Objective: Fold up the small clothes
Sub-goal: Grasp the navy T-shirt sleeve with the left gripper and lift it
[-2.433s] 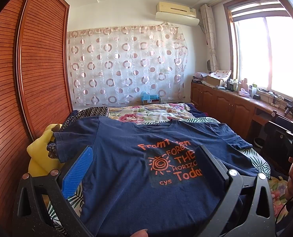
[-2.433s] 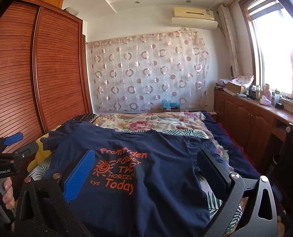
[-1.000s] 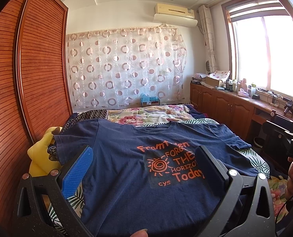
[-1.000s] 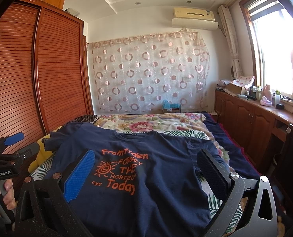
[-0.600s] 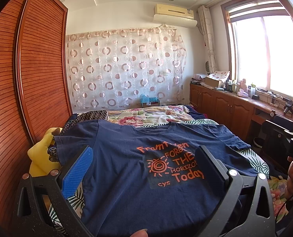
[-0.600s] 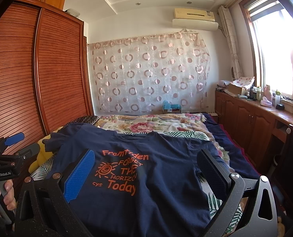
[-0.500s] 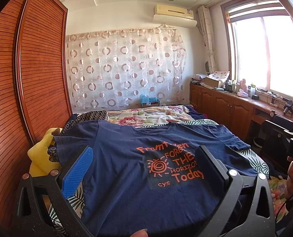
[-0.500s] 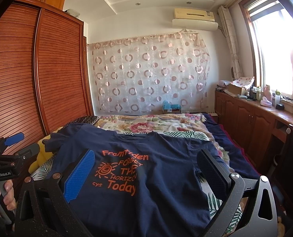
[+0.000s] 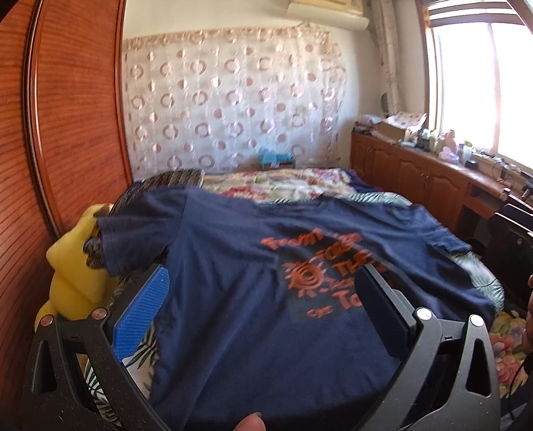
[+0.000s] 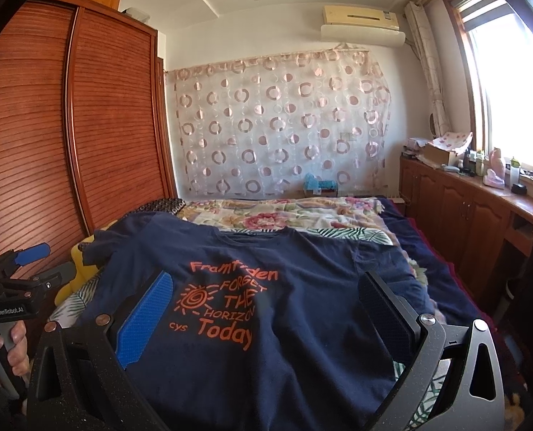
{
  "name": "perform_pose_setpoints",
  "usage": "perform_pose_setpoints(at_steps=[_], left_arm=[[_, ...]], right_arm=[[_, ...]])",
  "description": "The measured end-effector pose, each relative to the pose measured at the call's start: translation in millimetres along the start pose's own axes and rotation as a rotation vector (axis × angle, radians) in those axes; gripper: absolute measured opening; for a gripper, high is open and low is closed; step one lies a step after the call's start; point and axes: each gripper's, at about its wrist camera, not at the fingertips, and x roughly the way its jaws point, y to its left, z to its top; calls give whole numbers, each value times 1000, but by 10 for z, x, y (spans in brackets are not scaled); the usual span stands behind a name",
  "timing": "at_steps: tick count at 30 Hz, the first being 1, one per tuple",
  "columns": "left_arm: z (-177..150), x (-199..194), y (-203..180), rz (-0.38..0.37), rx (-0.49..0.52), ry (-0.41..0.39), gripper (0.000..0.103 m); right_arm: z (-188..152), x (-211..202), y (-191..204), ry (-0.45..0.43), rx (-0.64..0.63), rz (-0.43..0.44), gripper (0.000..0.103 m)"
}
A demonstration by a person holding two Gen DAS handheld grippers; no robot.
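Bed (image 10: 442,251): floral quilt (image 10: 284,215) at far end, leaf-print sheet (image 10: 341,232) under navy T-shirt (image 10: 302,323) spread flat, print up. Yellow cushion (image 9: 72,273) at left edge.

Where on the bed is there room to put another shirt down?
The floral quilt beyond the navy T-shirt, up to the curtain, looks bare. A strip of dark blanket lies free along the cabinet side. The wardrobe side is crowded: a yellow cushion sits under the sleeve.
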Motion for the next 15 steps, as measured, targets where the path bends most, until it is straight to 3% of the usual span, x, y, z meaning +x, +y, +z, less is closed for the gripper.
perform_pose_setpoints(at_steps=[6,15], left_arm=[[-237,356,402,29,-32,43,103],[-190,782,1017,61,-32,101,101]], right_arm=[[-30,332,42,59,-34,55,103],[-24,882,67,150,-65,162,102]])
